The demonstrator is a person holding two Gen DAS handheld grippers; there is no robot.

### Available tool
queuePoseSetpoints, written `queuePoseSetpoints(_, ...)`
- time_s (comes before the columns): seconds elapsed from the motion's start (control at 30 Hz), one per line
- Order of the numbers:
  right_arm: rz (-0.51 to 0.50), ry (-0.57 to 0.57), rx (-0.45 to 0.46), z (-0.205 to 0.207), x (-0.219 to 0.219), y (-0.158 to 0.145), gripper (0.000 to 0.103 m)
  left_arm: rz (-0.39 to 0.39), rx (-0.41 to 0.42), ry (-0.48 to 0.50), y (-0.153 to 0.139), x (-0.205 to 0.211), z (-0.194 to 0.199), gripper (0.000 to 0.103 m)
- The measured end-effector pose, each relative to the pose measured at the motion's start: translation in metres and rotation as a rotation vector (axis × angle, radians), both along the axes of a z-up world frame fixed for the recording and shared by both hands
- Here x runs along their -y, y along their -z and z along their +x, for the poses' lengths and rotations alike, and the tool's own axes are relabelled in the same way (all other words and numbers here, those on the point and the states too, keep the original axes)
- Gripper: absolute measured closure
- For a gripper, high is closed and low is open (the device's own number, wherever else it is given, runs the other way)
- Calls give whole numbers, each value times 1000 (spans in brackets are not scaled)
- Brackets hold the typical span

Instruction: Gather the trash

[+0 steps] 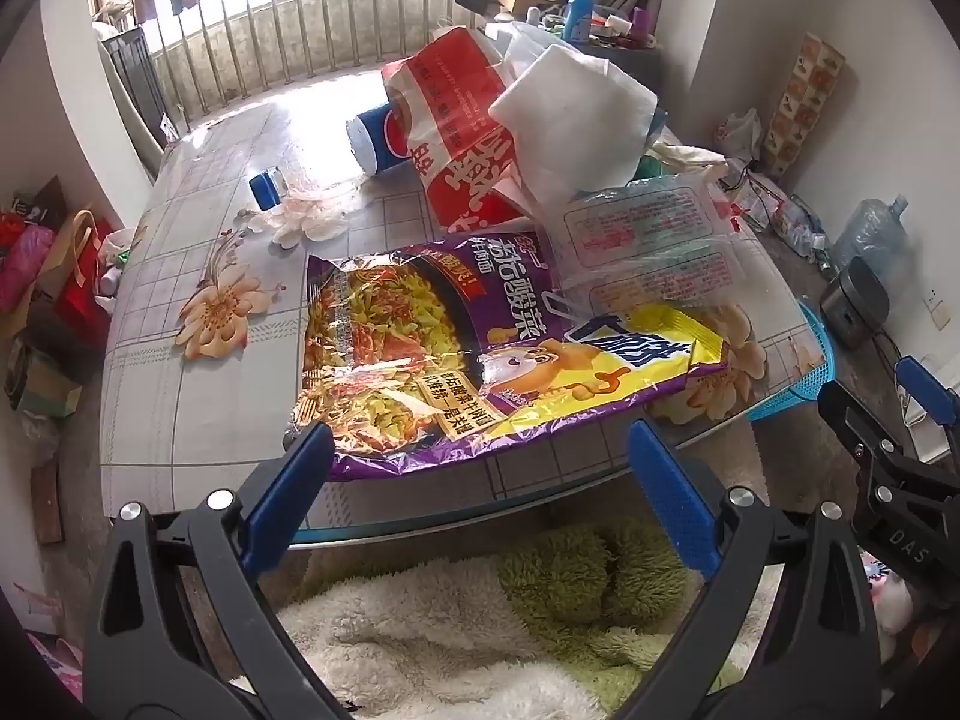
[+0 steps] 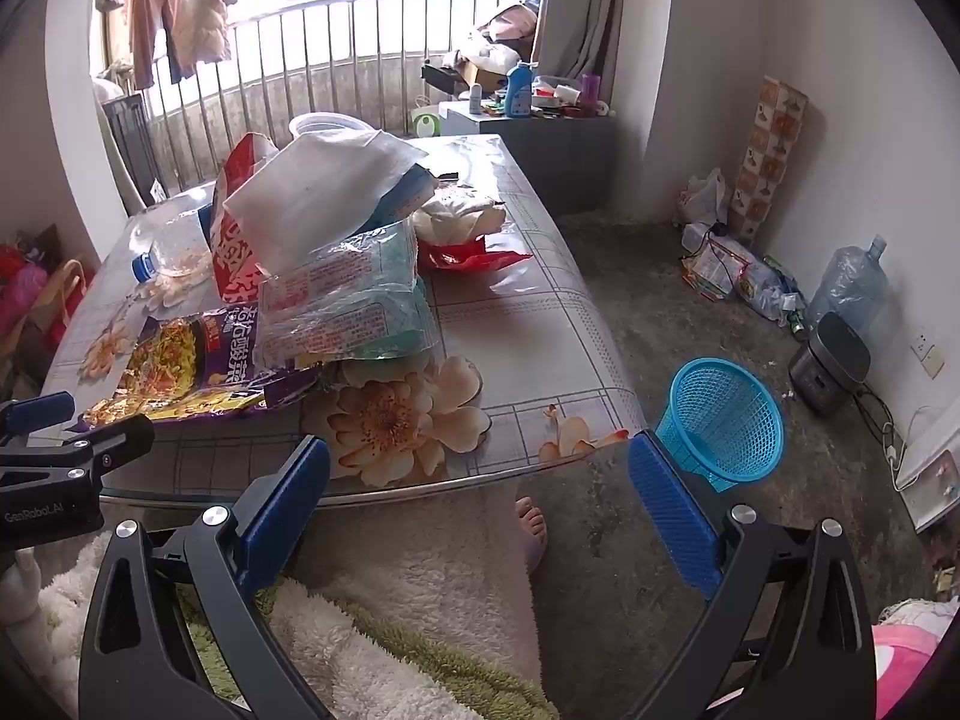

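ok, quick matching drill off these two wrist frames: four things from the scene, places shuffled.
Things:
1. purple noodle bag
2. blue mesh basket
3. water jug
4. blue bottle cap

Places:
A. on the floor beside the table's corner
B. on the floor by the far wall
C. flat at the table's near edge
D. on the table next to the tipped cola bottle

Pairs: 1-C, 2-A, 3-B, 4-D
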State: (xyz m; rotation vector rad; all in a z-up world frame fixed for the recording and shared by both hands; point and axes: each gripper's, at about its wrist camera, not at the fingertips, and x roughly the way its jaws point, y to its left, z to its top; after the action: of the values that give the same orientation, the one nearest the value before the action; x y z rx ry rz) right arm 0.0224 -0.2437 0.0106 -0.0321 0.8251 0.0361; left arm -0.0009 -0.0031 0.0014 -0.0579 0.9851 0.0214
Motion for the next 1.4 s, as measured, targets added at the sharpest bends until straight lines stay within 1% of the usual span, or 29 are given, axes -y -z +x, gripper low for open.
queuePoseSetpoints(0.7,-23,15,11,0,2,-1,6,-1,-3,8,-1,-2,3,9)
queuePoseSetpoints(1.4,-26,13,8,0,4,1,6,-1,-2,5,0,-2,3,9)
